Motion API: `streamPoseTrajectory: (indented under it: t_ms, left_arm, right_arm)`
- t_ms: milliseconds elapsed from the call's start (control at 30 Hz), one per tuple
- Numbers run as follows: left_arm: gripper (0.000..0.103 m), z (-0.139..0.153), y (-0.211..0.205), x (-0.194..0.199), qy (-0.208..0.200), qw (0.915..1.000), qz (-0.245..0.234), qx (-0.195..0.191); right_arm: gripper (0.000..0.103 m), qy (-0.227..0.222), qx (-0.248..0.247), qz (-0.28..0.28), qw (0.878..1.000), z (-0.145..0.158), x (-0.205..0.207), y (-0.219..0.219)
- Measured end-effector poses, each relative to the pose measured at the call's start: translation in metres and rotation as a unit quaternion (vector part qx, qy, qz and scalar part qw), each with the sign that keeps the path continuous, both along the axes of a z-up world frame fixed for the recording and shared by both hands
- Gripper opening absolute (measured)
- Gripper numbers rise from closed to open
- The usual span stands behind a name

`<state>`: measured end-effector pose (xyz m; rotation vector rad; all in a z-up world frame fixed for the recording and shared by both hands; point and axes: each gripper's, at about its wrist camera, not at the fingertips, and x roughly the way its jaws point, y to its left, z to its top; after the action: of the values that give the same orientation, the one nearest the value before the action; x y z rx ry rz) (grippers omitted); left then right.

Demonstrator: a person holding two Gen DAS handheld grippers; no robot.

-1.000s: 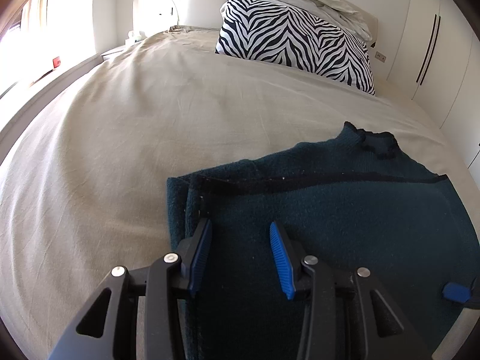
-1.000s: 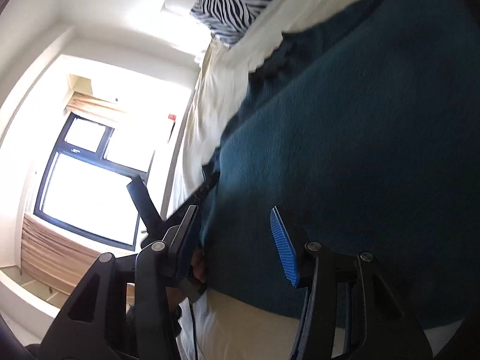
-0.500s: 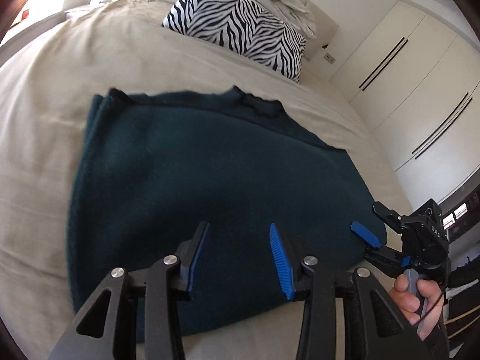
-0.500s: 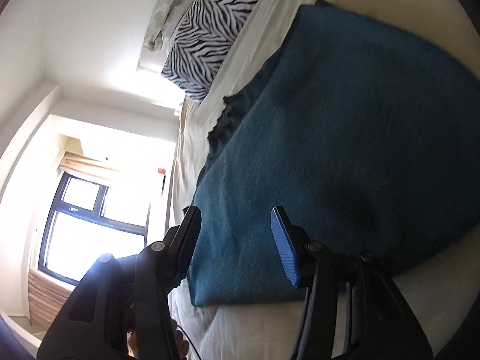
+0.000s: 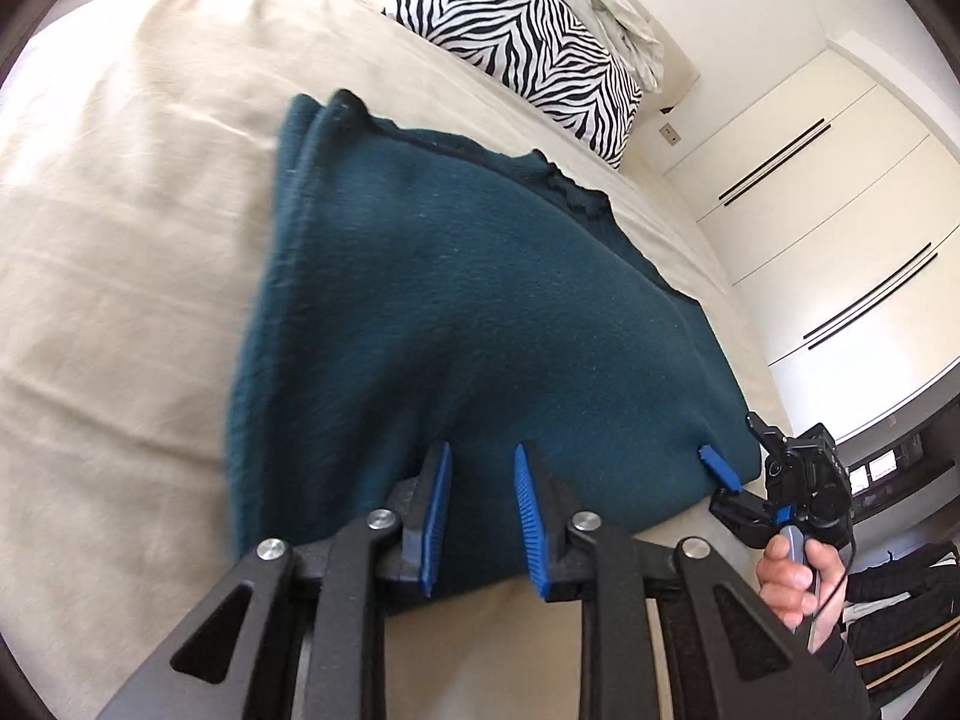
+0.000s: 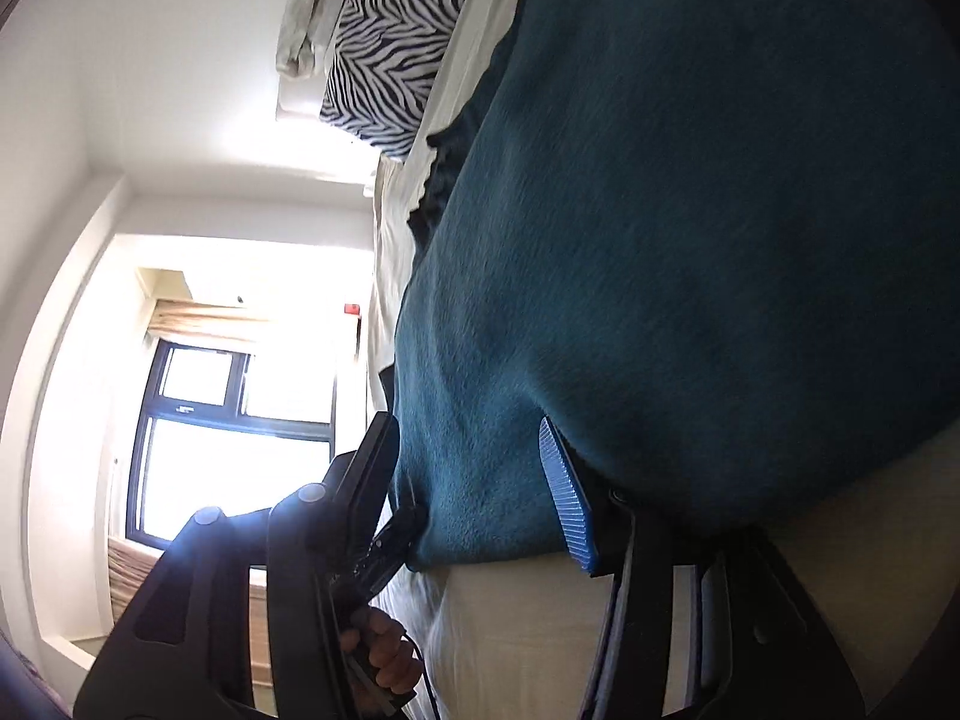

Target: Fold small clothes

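Left wrist: left claw (image 5: 477,513) closing, teal garment (image 5: 468,324) edge between pads; right claw (image 6: 474,492) apart, straddling corner.

Bed (image 5: 120,240) wide and bare along left side, lots of room to move there; folded teal cloth (image 5: 468,324) fills near middle up to near edge; zebra pillow (image 5: 528,30) blocks far edge; right gripper (image 5: 729,480) crowds cloth's near right corner.

Home bedroom — beige bed (image 5: 150,192), zebra-print pillow (image 5: 528,42), white built-in wardrobe (image 5: 840,228), curtained window (image 6: 240,420).
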<state>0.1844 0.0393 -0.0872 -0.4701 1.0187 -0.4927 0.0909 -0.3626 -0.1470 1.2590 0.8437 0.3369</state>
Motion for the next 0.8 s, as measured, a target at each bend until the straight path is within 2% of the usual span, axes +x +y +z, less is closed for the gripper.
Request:
streamPoseTrajectory:
  t_ms: [33,100,167,233,300,367,467,533,667,733,800]
  left_arm:
    - [0.032,0.003,0.008,-0.003,-0.004,0.9999,0.010,0.001]
    - [0.050,0.012,0.028,-0.015,-0.019,0.9992,0.035,-0.009]
    - [0.056,0.021,0.053,-0.024,-0.030,0.9966,0.071,-0.027]
    - [0.057,0.023,0.073,-0.025,-0.030,0.9940,0.095,-0.044]
    - [0.057,0.021,0.082,-0.020,-0.021,0.9931,0.105,-0.048]
    - [0.057,0.015,0.080,-0.011,-0.007,0.9936,0.102,-0.049]
    - [0.057,0.002,0.072,0.010,0.029,0.9916,0.091,-0.087]
    - [0.057,-0.007,0.071,0.015,0.051,0.9889,0.086,-0.110]
    - [0.057,-0.015,0.064,0.027,0.076,0.9854,0.087,-0.125]
    - [0.057,-0.021,0.067,0.034,0.091,0.9806,0.090,-0.149]
    - [0.057,-0.029,0.071,0.043,0.107,0.9720,0.093,-0.187]
  right_arm:
    - [0.047,0.002,-0.008,-0.015,1.000,0.002,-0.007,-0.009]
    - [0.048,0.005,-0.023,-0.047,0.999,0.010,-0.019,-0.028]
    - [0.049,0.011,-0.045,-0.071,0.996,0.017,-0.021,-0.042]
    - [0.052,0.012,-0.080,-0.084,0.993,0.031,-0.027,-0.043]
    - [0.058,0.000,-0.090,-0.082,0.993,0.045,-0.030,-0.040]
    - [0.058,-0.015,-0.088,-0.060,0.994,0.064,-0.033,-0.040]
    - [0.058,-0.034,-0.088,-0.014,0.995,0.085,-0.019,-0.014]
    - [0.058,-0.038,-0.081,0.016,0.996,0.089,0.000,0.012]
    - [0.058,-0.039,-0.082,0.061,0.994,0.094,0.025,0.053]
    - [0.058,-0.039,-0.079,0.082,0.993,0.094,0.041,0.071]
    - [0.058,-0.034,-0.076,0.097,0.992,0.092,0.050,0.086]
